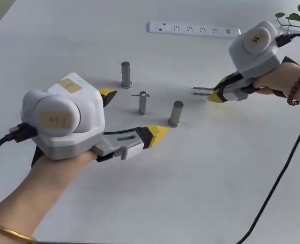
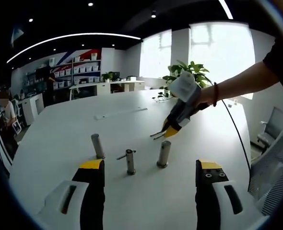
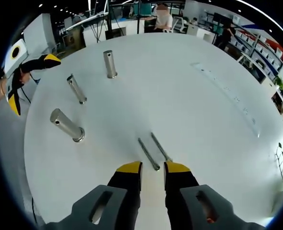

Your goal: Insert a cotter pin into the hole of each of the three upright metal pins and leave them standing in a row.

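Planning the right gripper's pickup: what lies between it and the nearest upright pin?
Two loose cotter pins lie flat just ahead of the right gripper; beyond them the table is bare up to the nearest upright pin, per the right gripper view.

I see three metal pins (image 1: 143, 102) standing in a slanted row on the table (image 1: 155, 198); two loose cotter pins (image 1: 202, 91) lie right of them, a power strip (image 1: 193, 29) behind.

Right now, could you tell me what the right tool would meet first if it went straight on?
Most likely the two cotter pins lying on the table just ahead of the right tool.
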### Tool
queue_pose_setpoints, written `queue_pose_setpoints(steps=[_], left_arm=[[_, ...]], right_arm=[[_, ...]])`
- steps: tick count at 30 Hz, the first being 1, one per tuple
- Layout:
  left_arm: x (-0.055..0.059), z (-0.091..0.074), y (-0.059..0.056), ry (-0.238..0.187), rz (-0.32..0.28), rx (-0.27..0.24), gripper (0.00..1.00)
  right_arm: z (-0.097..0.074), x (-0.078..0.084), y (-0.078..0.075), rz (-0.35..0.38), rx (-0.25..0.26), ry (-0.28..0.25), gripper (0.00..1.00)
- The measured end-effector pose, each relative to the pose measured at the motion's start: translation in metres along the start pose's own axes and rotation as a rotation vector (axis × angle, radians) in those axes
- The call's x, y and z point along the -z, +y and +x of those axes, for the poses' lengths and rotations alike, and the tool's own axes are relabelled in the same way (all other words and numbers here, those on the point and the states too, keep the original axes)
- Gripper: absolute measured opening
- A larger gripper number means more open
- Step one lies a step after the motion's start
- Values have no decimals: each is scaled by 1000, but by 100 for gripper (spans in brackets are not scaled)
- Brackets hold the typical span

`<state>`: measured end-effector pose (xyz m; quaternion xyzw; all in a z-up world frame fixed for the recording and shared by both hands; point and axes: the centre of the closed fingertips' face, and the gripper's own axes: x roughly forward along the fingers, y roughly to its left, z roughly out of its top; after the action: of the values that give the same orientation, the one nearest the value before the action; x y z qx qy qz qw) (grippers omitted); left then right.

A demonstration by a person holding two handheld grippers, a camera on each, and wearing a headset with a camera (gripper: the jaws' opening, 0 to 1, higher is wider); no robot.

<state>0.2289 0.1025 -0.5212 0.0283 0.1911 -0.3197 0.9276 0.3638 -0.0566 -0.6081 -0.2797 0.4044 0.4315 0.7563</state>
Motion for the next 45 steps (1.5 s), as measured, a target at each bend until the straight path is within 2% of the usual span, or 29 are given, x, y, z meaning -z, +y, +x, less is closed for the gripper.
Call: queue_pose_setpoints(steps=[5,8,13,16,19,27,38,43,44,45], left_arm=[[2,-1,2,2,2,-4,77],[2,-1,3,0,-4,-7,76],[3,0,3,-1,-5,-2,76],[4,0,2,1,2,0,75],[5,1,-1,7,24,6,75],[6,1,-4,17,40,15,75],[6,-2,-3,48,66,16,69],[1,-3,-5,35,34,31,66],[0,-3,-5,36,31,35,64],[0,-3,-7,43,25,44,60]], right_arm=[[3,0,-2,-5,-17,11,11],[2,0,7,4,-47,18,7],[1,1,10,-6,-54,34,5],[1,3,10,-52,-42,56,0],[1,3,12,-92,-42,71,0],[2,4,14,-213,-37,109,0],[-7,-4,20,-253,0,71,0],[-18,-11,28,-282,13,31,0],[-15,-14,23,-288,17,20,0],[-17,-16,26,-297,19,8,0]])
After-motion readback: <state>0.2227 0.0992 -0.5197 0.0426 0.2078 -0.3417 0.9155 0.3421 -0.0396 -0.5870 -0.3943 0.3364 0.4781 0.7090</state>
